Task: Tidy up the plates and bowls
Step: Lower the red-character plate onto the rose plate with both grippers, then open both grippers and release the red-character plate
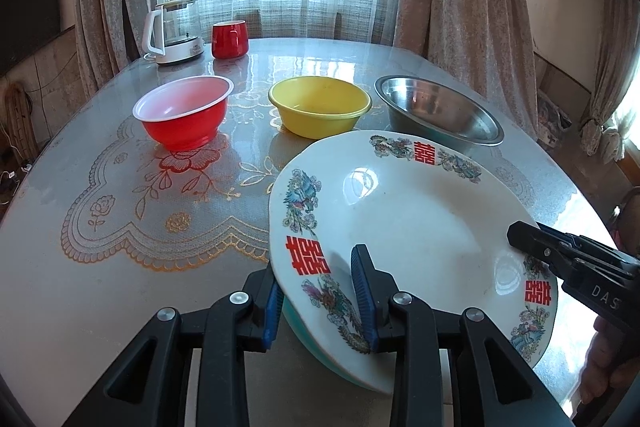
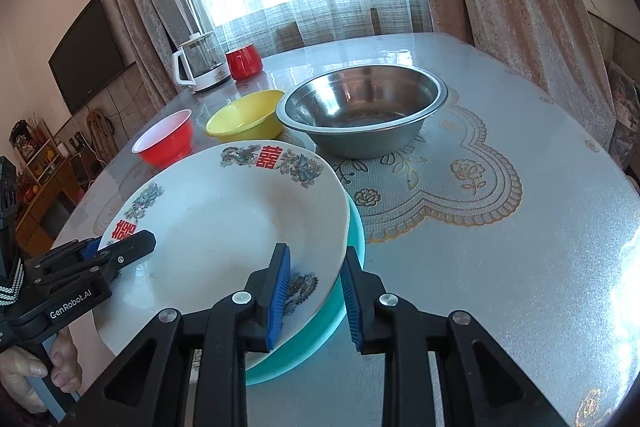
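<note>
Straddling opposite rims of a white ceramic plate with red characters [image 1: 404,227], both grippers' fingers [image 2: 280,291] stand narrow, their hold uncertain; it could slip onto the turquoise plate [image 2: 352,247] beneath.

"GenRobot.AI" is printed on the left gripper [image 2: 120,259], "DAS" on the right gripper [image 1: 520,239], and red 囍 signs ring the white plate [image 1: 400,227].
</note>
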Motion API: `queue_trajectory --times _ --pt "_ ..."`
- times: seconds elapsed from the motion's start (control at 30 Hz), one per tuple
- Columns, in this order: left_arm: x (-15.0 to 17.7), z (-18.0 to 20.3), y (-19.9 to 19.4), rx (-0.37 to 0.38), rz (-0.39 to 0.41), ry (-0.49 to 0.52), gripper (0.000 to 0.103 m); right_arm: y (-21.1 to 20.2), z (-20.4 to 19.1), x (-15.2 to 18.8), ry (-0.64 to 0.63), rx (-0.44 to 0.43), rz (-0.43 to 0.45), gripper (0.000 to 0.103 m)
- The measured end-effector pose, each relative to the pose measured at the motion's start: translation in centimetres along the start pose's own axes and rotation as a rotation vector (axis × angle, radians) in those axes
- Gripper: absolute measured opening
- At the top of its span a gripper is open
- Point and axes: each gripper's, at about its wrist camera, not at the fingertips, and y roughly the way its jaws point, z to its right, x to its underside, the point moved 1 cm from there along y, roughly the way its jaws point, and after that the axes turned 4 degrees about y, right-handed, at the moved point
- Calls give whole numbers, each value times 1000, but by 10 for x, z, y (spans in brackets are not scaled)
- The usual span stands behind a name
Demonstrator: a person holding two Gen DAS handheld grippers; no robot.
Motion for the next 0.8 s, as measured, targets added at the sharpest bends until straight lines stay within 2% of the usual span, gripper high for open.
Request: queue_trajectory --times 0.43,0.8 --pt "-1 -4 0 25 -21 -18 33 -3 2 -2 19 -17 -26 26" --pt "-12 -16 -20 26 24 -47 33 -14 16 -14 80 -26 5 28"
